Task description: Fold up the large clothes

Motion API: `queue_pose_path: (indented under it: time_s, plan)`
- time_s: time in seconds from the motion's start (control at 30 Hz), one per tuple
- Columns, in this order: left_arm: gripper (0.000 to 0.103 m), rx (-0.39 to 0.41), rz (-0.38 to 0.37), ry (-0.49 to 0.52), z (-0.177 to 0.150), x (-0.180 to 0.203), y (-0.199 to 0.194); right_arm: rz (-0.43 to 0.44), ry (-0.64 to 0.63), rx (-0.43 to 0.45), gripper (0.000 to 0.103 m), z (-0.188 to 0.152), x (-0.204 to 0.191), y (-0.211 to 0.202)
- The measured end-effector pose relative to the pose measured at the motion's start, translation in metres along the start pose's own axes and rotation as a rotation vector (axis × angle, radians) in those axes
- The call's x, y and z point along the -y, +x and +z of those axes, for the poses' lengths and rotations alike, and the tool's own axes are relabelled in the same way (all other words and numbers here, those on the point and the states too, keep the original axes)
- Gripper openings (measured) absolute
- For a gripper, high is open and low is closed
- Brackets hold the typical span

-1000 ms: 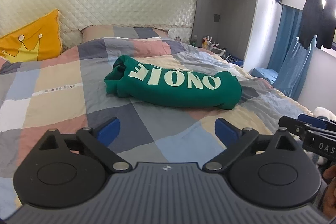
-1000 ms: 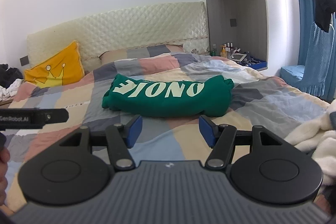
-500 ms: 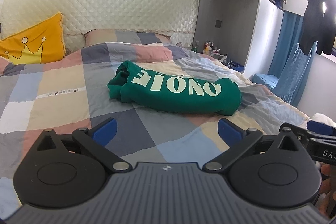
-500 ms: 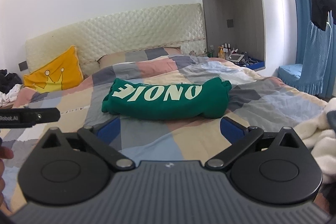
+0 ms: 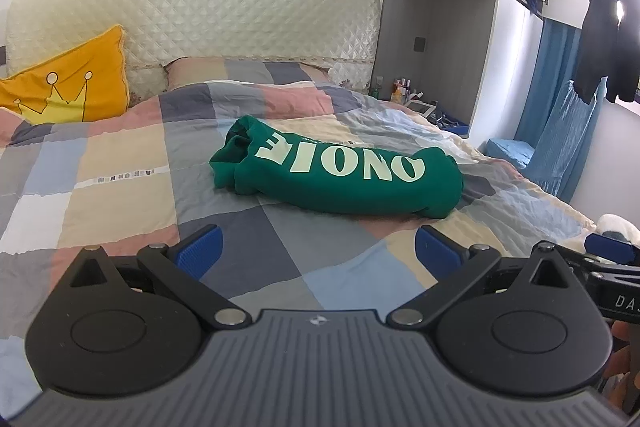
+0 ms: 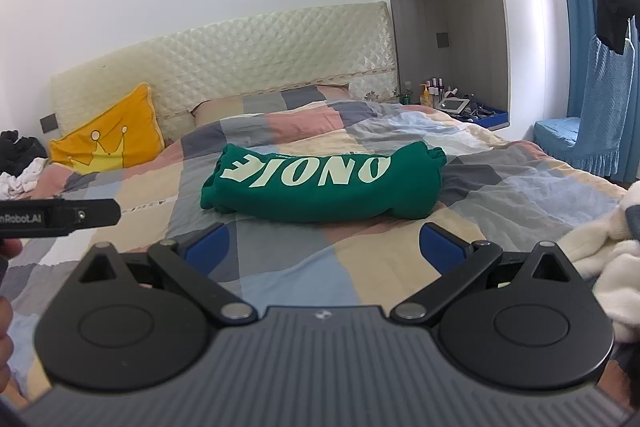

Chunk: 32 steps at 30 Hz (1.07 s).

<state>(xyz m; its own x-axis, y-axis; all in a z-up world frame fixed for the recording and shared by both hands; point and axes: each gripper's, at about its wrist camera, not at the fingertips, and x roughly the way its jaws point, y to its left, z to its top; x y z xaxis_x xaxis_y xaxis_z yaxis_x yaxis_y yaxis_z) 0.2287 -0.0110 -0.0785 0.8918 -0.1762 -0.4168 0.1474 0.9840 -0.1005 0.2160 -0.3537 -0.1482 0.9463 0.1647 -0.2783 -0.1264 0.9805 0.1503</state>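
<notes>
A green sweatshirt (image 5: 340,179) with pale letters lies folded into a long bundle across the middle of the bed; it also shows in the right wrist view (image 6: 324,187). My left gripper (image 5: 318,251) is open and empty, held back from the sweatshirt above the near part of the quilt. My right gripper (image 6: 322,247) is open and empty, likewise short of the sweatshirt. Each gripper's side shows in the other's view: the right one (image 5: 612,259) at the right edge, the left one (image 6: 60,217) at the left edge.
The bed has a patchwork quilt (image 5: 120,179) and a quilted headboard (image 5: 240,23). A yellow crown pillow (image 5: 68,83) leans at the back left. A white fluffy blanket (image 6: 600,251) lies at the right. A nightstand with bottles (image 6: 452,103) and blue curtains (image 6: 600,107) stand at the right.
Both grippers have drawn back and tilted up, so the sweatshirt sits a little lower and farther. The right gripper's jaws have opened wider. The sweatshirt has not moved.
</notes>
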Motion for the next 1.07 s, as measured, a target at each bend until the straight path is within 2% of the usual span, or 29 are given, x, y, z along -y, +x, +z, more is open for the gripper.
queue_pose_path:
  time_s: [1.07]
  plan:
    - [0.103,0.011,0.004,0.007,-0.002,0.002,-0.014,0.003,0.0,0.006,0.103,0.002,-0.006,-0.006]
